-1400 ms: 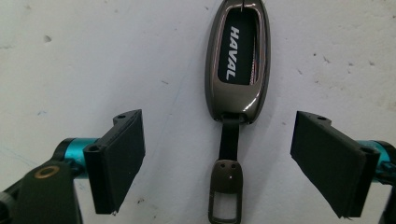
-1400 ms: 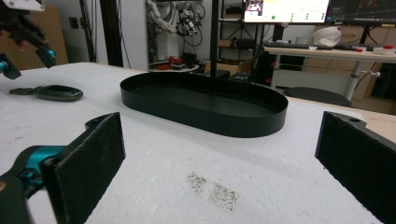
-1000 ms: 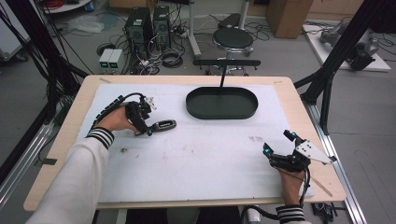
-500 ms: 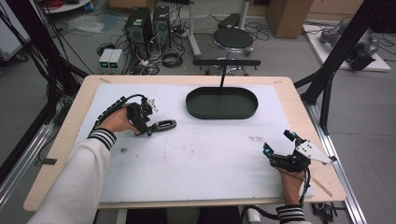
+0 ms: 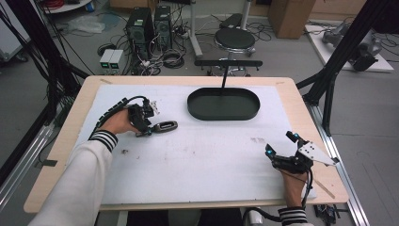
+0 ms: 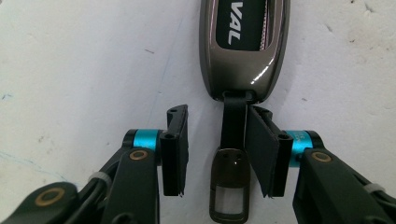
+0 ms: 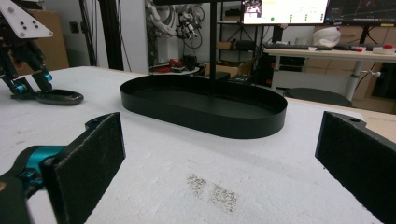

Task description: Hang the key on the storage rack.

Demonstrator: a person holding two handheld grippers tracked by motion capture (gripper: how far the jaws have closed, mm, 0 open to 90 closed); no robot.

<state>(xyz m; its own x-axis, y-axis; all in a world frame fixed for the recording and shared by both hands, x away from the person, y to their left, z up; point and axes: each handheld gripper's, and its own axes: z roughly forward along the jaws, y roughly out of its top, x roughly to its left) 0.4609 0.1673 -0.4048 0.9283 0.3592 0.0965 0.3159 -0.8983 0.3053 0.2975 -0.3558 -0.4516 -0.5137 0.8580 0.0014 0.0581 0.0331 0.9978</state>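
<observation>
While set astride the key fob's [image 6: 243,44] strap at mid-left, left gripper [image 5: 147,123] fingers parted, gripping nothing, probably for pinching; right gripper [image 5: 282,149] wide, empty, idle lower right; oval tray [image 5: 223,104] upper centre.

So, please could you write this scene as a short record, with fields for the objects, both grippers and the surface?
Surface: white sheet covering a wooden table
Key fob: car key fob, dark and glossy, lying flat on the sheet, its strap towards the left gripper
Strap: black tab with metal loop between the jaws
Tray: black oval tray, empty, at the far middle of the sheet
Left gripper: open, astride the strap, one pad touching or nearly touching it
Right gripper: open, holding nothing, near right of the sheet
</observation>
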